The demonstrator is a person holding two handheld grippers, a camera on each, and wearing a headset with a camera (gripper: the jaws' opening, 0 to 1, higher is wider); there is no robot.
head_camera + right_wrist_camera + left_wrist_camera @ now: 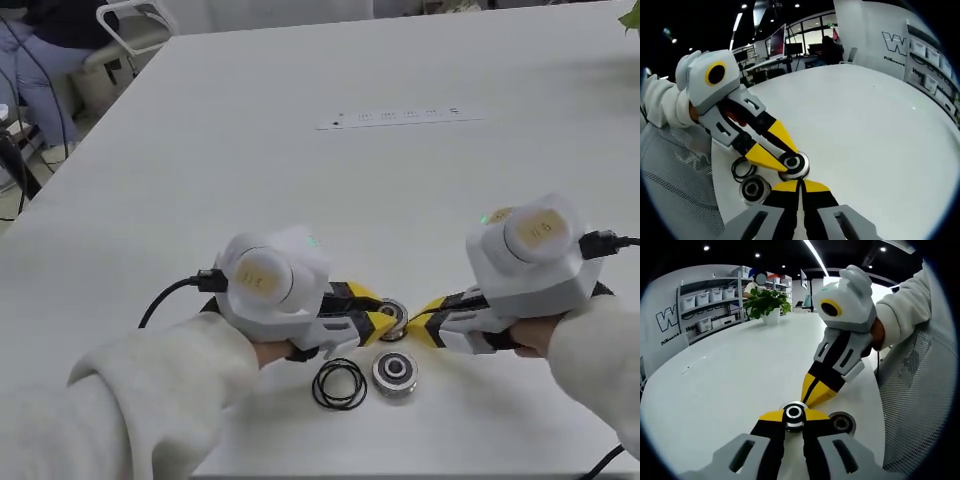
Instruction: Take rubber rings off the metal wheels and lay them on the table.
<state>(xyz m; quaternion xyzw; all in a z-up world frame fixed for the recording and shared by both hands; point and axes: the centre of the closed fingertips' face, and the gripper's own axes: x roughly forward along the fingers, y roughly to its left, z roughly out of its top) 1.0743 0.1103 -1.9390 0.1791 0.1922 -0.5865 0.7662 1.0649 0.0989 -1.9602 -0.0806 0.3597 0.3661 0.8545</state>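
Observation:
A metal wheel [394, 313] with a dark ring round it stands on edge just above the white table [300, 160]. My left gripper [385, 318] is shut on it, its yellow tips clamping the wheel [793, 413] from both sides. My right gripper [428, 328] comes from the right with its jaws together, and the tips [800, 186] touch the wheel's [796, 164] near rim. I cannot tell whether they pinch the rubber. A second wheel [395, 371] lies flat nearer the front edge. Loose black rubber rings [316, 386] lie to its left.
A flat white cover plate [400, 117] sits in the table's middle, far from the work. A chair [135, 25] and a seated person [40, 50] are beyond the far left corner. A potted plant [767, 300] stands on the table's far end. The front edge runs close below the rings.

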